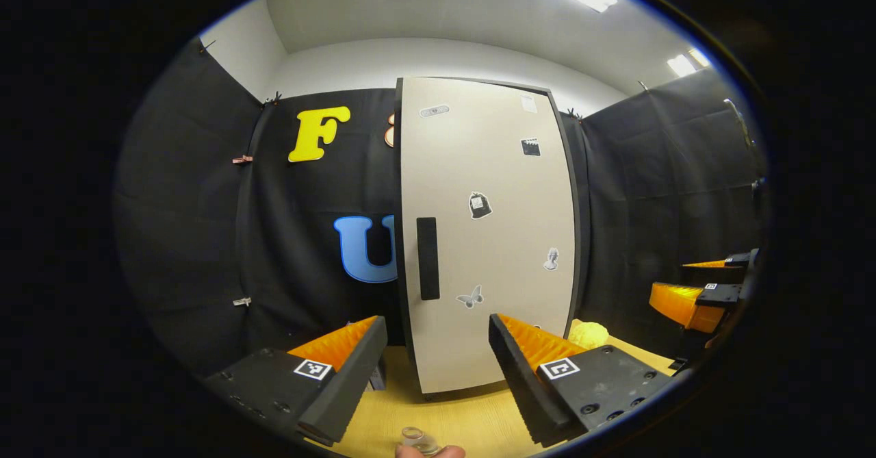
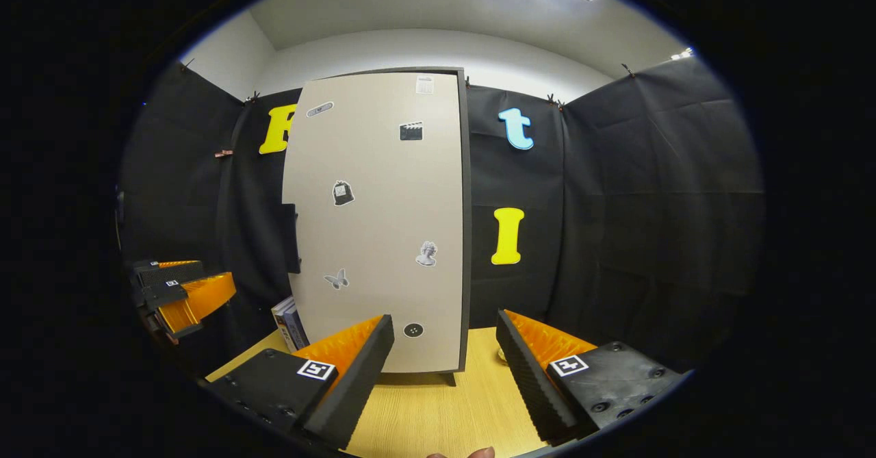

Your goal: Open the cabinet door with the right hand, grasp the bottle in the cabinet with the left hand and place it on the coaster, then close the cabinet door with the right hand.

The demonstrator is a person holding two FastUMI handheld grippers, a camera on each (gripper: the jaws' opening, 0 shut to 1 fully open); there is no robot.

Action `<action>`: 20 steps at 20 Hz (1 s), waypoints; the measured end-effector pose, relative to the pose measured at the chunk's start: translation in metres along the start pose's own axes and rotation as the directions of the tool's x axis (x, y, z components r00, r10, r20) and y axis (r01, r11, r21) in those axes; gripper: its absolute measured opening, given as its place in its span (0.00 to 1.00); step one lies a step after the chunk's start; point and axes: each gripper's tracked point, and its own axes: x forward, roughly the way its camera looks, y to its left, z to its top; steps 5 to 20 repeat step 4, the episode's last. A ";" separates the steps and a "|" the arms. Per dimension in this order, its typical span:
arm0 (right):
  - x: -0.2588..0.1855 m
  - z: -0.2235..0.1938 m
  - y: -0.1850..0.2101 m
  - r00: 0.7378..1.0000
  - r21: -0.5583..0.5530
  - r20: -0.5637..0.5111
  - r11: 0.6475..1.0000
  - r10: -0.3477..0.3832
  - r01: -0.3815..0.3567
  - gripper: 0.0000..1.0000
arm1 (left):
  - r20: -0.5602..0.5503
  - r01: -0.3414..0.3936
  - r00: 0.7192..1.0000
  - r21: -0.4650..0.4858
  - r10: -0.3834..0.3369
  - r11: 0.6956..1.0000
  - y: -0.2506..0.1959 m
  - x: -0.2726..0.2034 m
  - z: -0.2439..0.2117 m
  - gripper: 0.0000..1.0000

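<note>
Straight ahead in the left gripper view, the cabinet (image 1: pixel 486 232) stands upright on the wooden counter (image 1: pixel 465 420), its pale door (image 1: pixel 489 252) shut and dotted with small stickers. A dark vertical handle (image 1: pixel 428 258) sits near the door's left edge. The left tongs (image 1: pixel 438 376) are spread wide with nothing between them, hovering low over the counter just short of the door. At the very near edge, a fingertip (image 1: pixel 430 452) shows with a small clear object (image 1: pixel 417 439) above it; I cannot tell what that is. Something yellow and soft-looking (image 1: pixel 588 335) lies on the counter to the right of the cabinet's foot. Far off on the right, the right tongs (image 1: pixel 705 292) hang in the air, also parted and empty. The bottle is not visible; the shut door hides the inside of the cabinet.

From the right gripper view, the same cabinet (image 2: pixel 383 225) stands a little left of centre, door (image 2: pixel 376 218) closed, with the handle (image 2: pixel 291 237) seen edge-on at its left side. The right tongs (image 2: pixel 445 376) are held wide and empty above the counter (image 2: pixel 438 410), near the cabinet's foot but not touching it. A few books (image 2: pixel 291 322) lean on the counter just left of the cabinet. A small round thing (image 2: pixel 501 355) lies on the counter to the right of the cabinet, mostly hidden behind the right finger. At the far left the left tongs (image 2: pixel 181 290) show, parted as well.
</note>
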 end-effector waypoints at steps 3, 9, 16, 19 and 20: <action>-0.001 -0.001 -0.002 1.000 0.006 -0.003 1.000 0.001 -0.001 0.98 | 0.000 -0.002 1.000 0.006 0.002 1.000 -0.001 0.000 0.000 0.95; -0.002 -0.001 -0.003 1.000 0.008 -0.003 1.000 0.001 -0.001 0.98 | 0.000 -0.003 1.000 0.008 0.003 1.000 -0.002 0.000 0.001 0.95; -0.002 -0.001 -0.003 1.000 0.008 -0.003 1.000 0.001 -0.001 0.98 | 0.000 -0.003 1.000 0.008 0.003 1.000 -0.002 0.000 0.001 0.95; -0.002 -0.001 -0.003 1.000 0.008 -0.003 1.000 0.001 -0.001 0.98 | 0.000 -0.003 1.000 0.008 0.003 1.000 -0.002 0.000 0.001 0.95; -0.002 -0.001 -0.003 1.000 0.008 -0.003 1.000 0.001 -0.001 0.98 | 0.000 -0.003 1.000 0.008 0.003 1.000 -0.002 0.000 0.001 0.95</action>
